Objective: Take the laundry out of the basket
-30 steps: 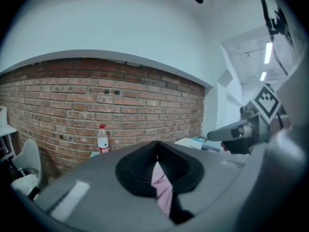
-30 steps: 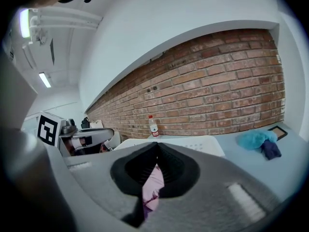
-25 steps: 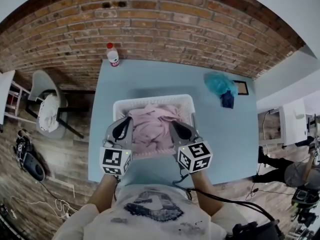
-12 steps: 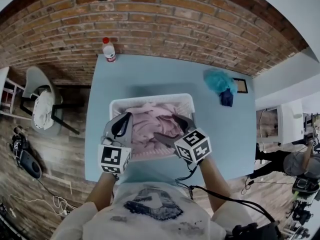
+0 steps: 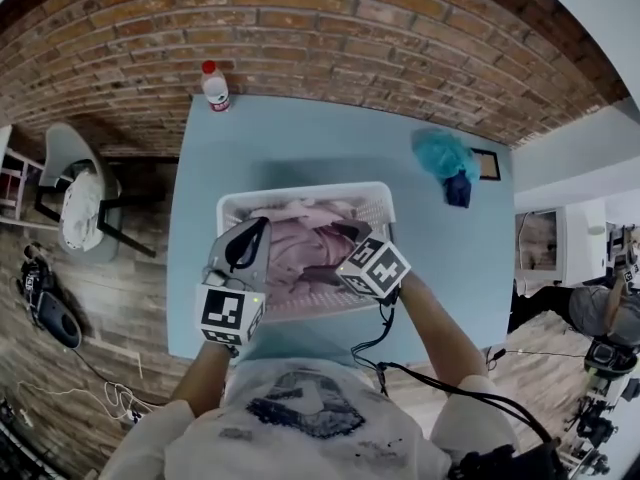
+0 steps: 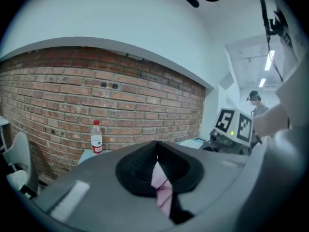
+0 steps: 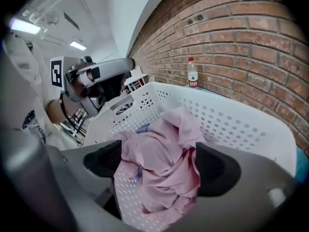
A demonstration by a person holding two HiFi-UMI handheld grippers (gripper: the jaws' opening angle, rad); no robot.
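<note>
A white perforated basket [image 5: 300,190] stands on the light blue table and holds pink laundry [image 5: 298,253]. My right gripper [image 5: 330,253] tilts down into the basket. Its jaws have just been opening and stand open on either side of the crumpled pink garment [image 7: 164,153], with the right gripper [image 7: 161,166] not pressing on it. My left gripper [image 5: 255,230] hovers over the basket's left near side. In the left gripper view the left gripper [image 6: 155,151] is shut, and a strip of pink cloth [image 6: 161,190] shows between its pads.
A water bottle [image 5: 213,86] stands at the table's far left corner by the brick wall. A teal cloth [image 5: 443,156] and a dark blue item [image 5: 457,192] lie at the far right. A chair [image 5: 80,198] stands on the floor to the left.
My right gripper has tipped downward into the basket and its jaws have opened over the pink garment. The left gripper has barely shifted.
</note>
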